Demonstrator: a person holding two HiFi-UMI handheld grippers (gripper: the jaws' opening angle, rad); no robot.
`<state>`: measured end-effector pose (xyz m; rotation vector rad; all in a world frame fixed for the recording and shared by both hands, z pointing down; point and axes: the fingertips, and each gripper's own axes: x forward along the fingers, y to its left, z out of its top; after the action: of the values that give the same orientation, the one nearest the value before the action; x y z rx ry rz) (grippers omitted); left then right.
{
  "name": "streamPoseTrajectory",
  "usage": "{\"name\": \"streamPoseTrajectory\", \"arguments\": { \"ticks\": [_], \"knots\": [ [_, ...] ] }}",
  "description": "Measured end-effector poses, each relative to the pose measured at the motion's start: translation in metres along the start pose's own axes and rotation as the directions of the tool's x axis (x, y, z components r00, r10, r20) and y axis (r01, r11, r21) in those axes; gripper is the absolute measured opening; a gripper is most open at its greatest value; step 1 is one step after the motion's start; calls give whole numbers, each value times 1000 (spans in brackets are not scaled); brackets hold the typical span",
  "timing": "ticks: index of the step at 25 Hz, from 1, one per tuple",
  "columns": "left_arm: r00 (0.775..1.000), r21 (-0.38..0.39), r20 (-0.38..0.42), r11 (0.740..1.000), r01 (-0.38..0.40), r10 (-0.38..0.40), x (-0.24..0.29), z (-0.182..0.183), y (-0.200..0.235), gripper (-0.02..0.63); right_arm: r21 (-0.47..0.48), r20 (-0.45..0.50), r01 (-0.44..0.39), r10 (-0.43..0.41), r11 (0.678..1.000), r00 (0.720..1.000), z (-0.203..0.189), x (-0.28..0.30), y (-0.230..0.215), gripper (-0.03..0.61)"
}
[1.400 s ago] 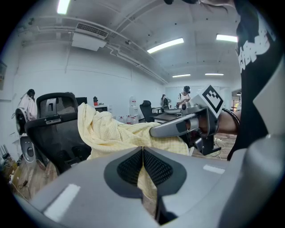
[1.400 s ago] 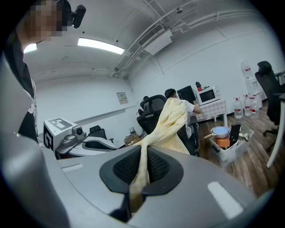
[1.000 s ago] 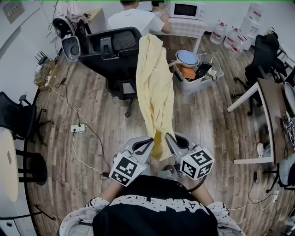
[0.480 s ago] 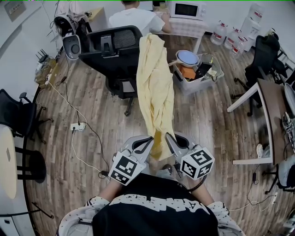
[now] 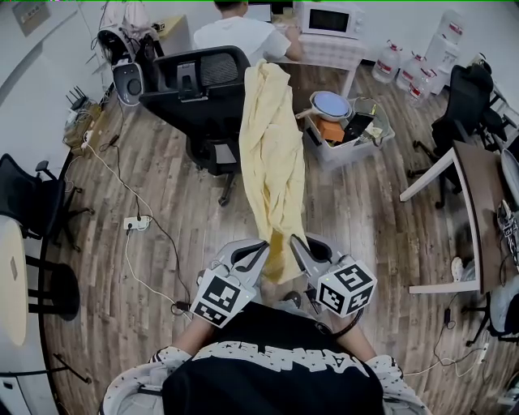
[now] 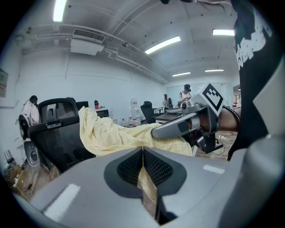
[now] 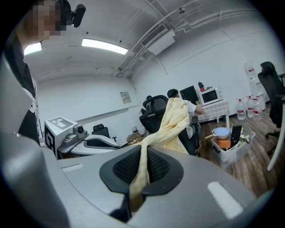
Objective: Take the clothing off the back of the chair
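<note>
The yellow garment (image 5: 272, 154) stretches from the top of the black office chair (image 5: 195, 89) to both grippers. The left gripper (image 6: 142, 152) has its jaws pressed together on a thin edge of the cloth. The right gripper (image 7: 144, 151) pinches a bunched fold.

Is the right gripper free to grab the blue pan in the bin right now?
Probably not: the right gripper is shut on the yellow garment hanging from the chair, and the pan lies well beyond.

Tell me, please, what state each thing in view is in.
Garment: top draped over the chair back, lower end stretched out.
Left claw: shut on the garment.
Right claw: shut on the garment.
Chair: upright.
Microwave: door closed.
Bin: open, filled.
</note>
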<state>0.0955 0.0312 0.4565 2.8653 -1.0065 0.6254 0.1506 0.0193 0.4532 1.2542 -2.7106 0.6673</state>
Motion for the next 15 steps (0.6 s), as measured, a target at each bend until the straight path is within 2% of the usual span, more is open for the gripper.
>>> {"name": "streamPoseTrajectory", "arguments": {
  "ticks": [15],
  "knots": [
    [1000, -4, 7, 1000, -14, 14, 11, 3, -14, 3, -8, 4, -15, 15, 1000, 1000, -1, -12, -12, 31]
  ]
}}
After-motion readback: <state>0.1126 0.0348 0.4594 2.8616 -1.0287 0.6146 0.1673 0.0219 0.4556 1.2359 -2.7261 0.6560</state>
